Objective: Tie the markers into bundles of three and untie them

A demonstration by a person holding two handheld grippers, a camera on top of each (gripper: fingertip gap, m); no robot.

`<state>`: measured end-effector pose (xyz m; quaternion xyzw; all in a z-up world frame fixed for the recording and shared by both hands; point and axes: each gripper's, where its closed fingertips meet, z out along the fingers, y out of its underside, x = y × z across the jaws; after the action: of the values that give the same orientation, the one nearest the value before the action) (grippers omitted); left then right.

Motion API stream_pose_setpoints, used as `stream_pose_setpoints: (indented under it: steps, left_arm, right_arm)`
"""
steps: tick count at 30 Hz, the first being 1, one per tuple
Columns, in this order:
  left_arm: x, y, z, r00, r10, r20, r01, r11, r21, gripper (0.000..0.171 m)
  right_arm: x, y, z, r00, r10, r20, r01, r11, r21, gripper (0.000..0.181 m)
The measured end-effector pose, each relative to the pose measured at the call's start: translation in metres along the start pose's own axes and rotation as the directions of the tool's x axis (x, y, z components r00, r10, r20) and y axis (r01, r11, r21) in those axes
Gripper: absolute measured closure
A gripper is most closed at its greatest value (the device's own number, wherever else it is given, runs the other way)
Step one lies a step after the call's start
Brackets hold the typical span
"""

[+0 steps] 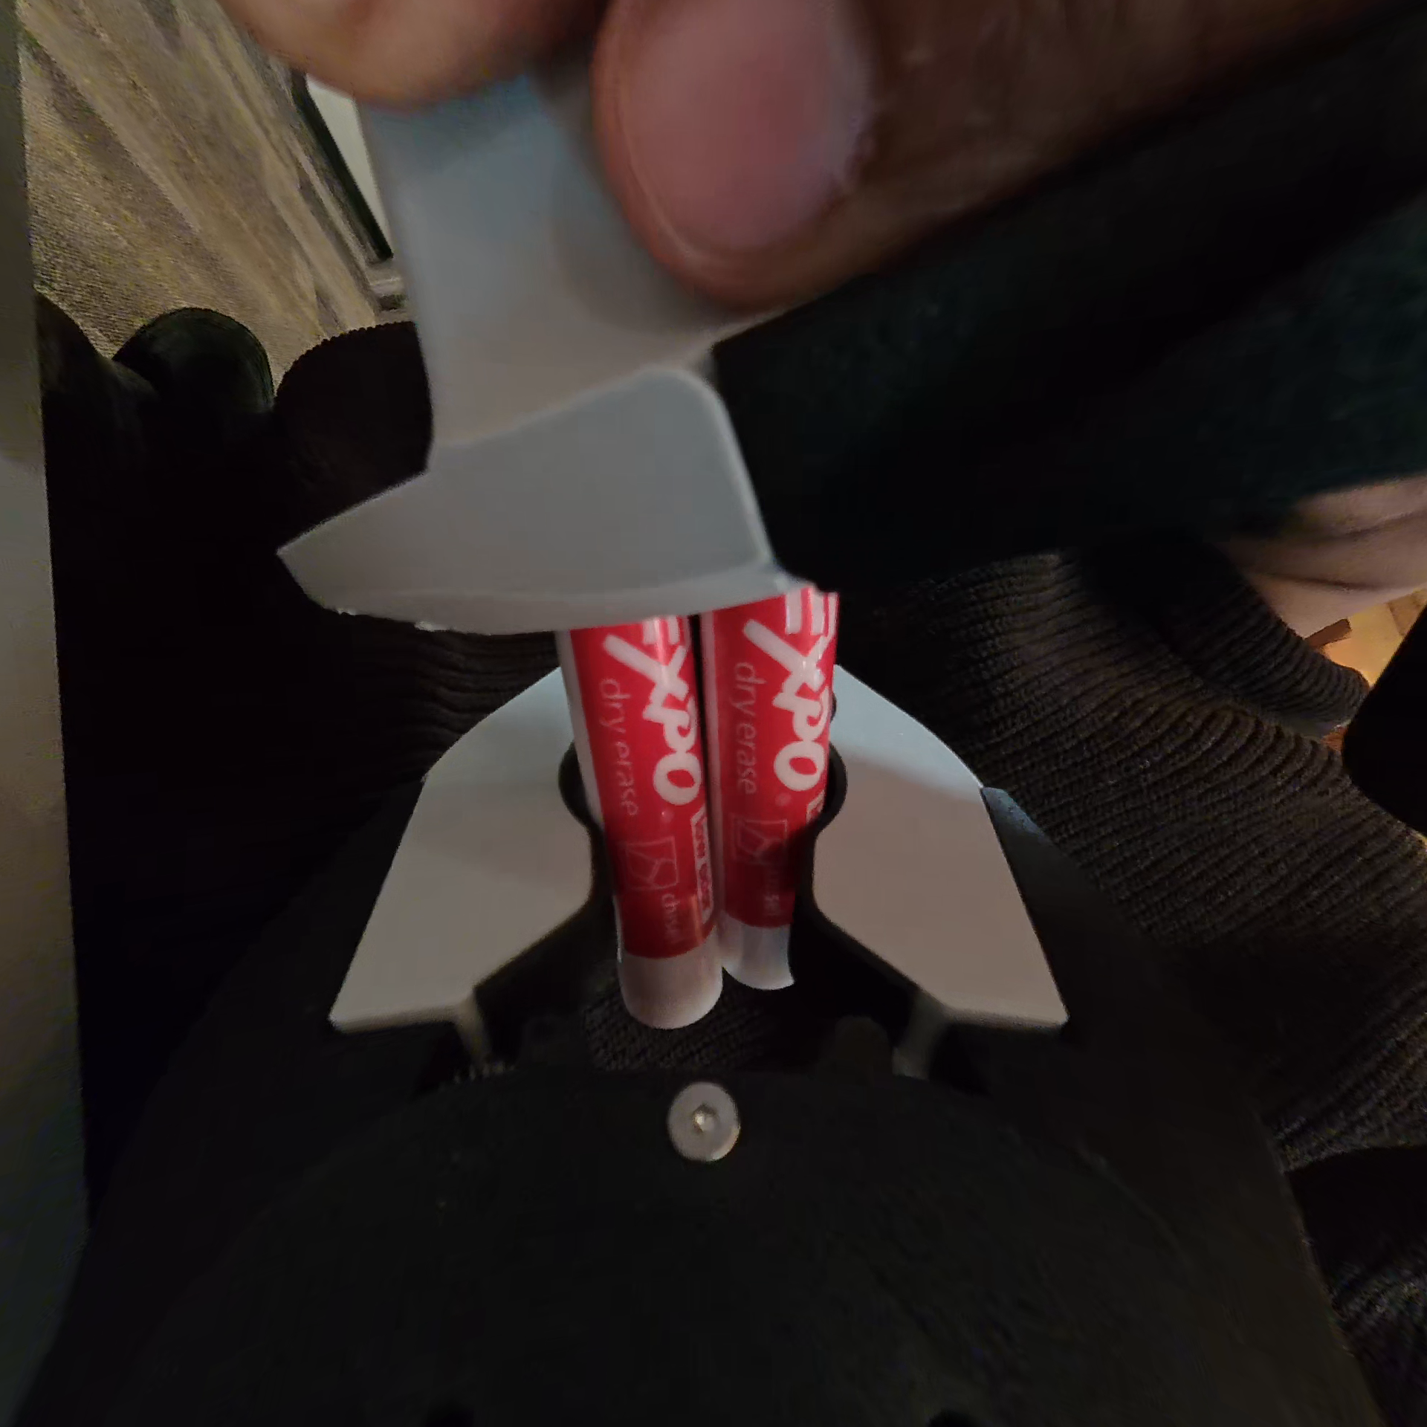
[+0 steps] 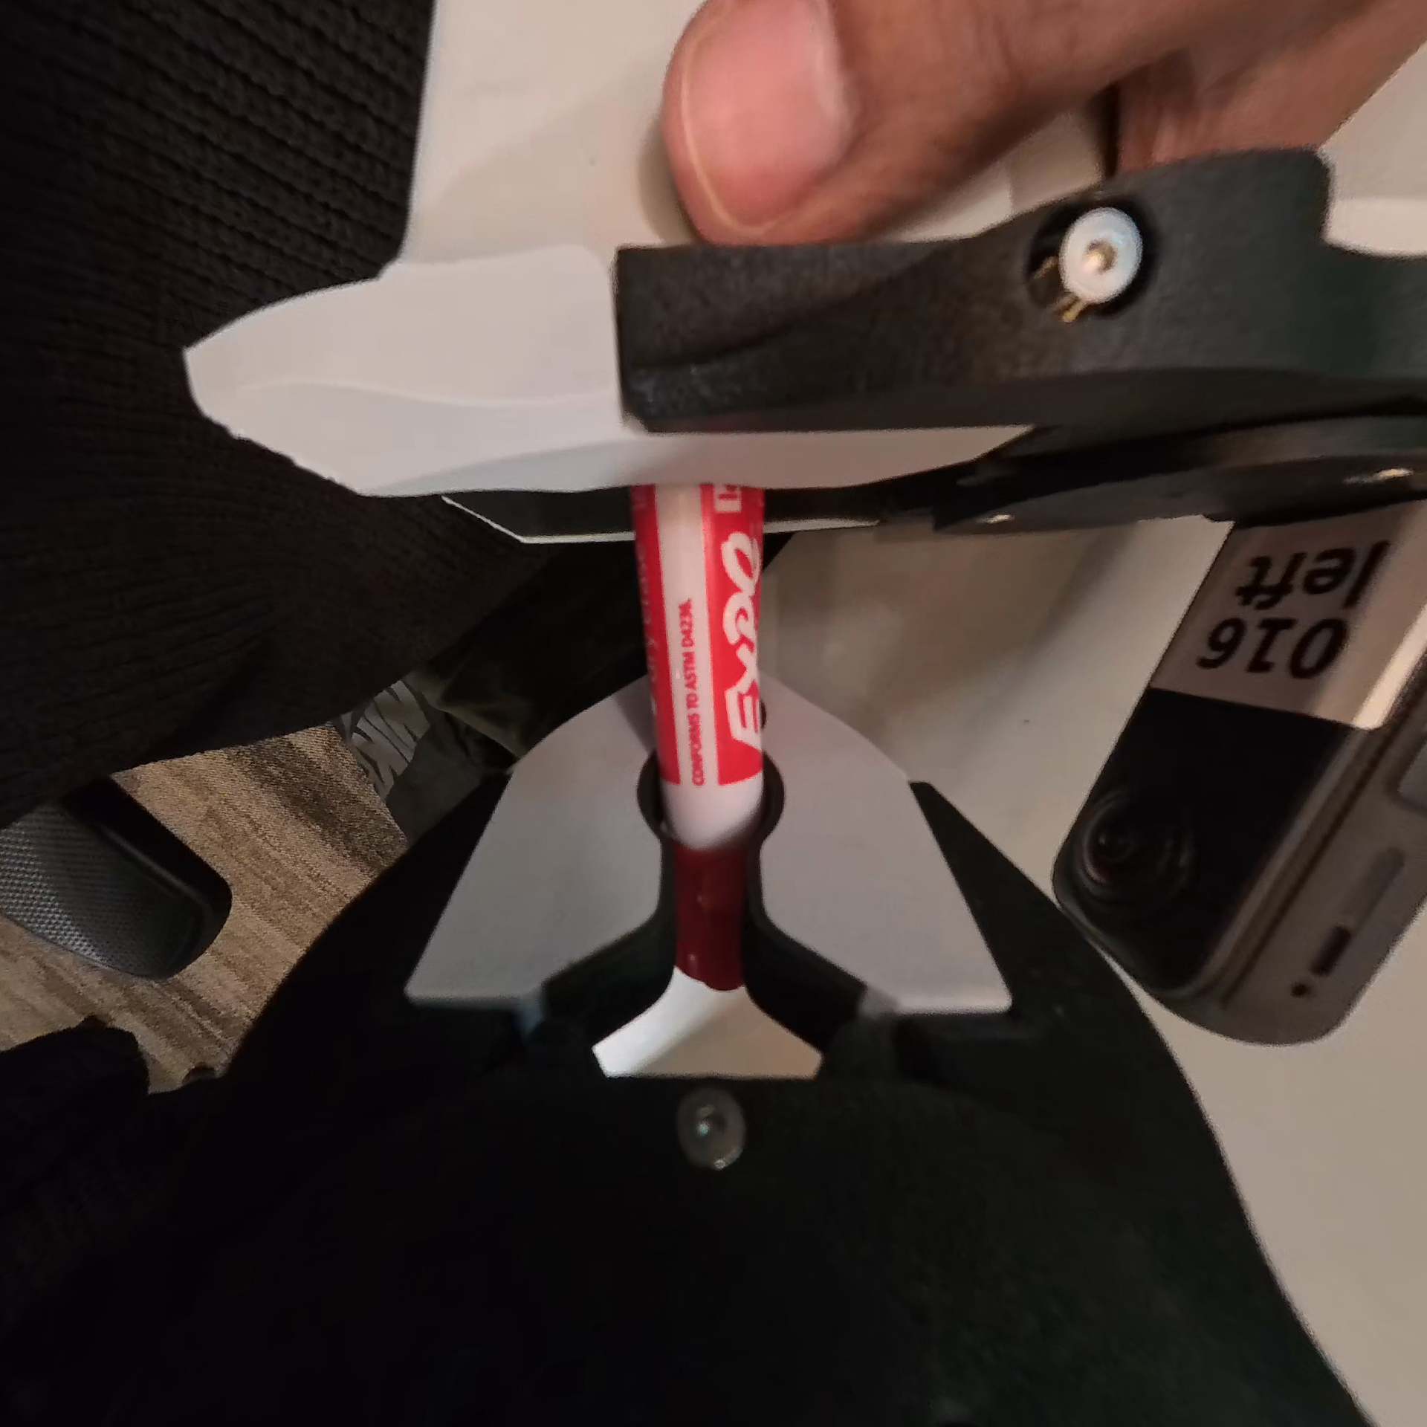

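Currently, status by item:
Left gripper (image 1: 699,780): pressed together on two red-and-white dry-erase markers (image 1: 656,788), held side by side between its white fingers (image 1: 494,834).
Right gripper (image 2: 710,803): pinching one red-and-white dry-erase marker (image 2: 706,641) at the junction of barrel and dark red cap (image 2: 706,919).
Marker position: the barrel spans both tools; its far end is hidden behind the opposite gripper's white finger.
Thumb (image 2: 757,123): resting on the opposite gripper.
Action camera (image 2: 1266,811): mounted on the opposite gripper, lower right.
Background: black knit fabric (image 2: 193,386), patterned carpet (image 2: 286,834).

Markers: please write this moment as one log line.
left gripper shut on two red markers | right gripper shut on one red marker
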<state>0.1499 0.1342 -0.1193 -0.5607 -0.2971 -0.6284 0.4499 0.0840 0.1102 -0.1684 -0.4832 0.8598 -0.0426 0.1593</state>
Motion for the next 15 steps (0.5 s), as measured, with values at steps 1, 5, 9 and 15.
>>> stream_pose_setpoints:
  steps: [1, 5, 9, 15]
  left_arm:
    - [-0.0001, -0.0001, -0.0002, 1.000, 0.000, 0.000, 0.000, 1.000, 0.001, 0.119]
    - [-0.0016, -0.0021, -0.0013, 1.000, 0.001, 0.007, -0.001, 1.000, 0.015, 0.123]
    - [-0.0048, -0.0052, -0.0035, 1.000, 0.010, 0.027, -0.011, 0.999, 0.033, 0.125]
    - [-0.0082, -0.0058, -0.0039, 0.998, 0.035, 0.057, -0.037, 0.999, 0.035, 0.126]
  right_arm:
    - [0.0000, 0.0000, 0.0001, 1.000, 0.000, -0.002, 0.000, 1.000, 0.000, 0.166]
    - [-0.0014, 0.0004, 0.0016, 1.000, 0.005, 0.005, -0.005, 1.000, -0.004, 0.166]
    - [-0.0007, 0.0023, 0.0027, 1.000, 0.023, 0.004, -0.023, 1.000, -0.017, 0.166]
    - [-0.0005, 0.0031, 0.0028, 1.000, 0.026, 0.009, -0.025, 0.999, -0.021, 0.166]
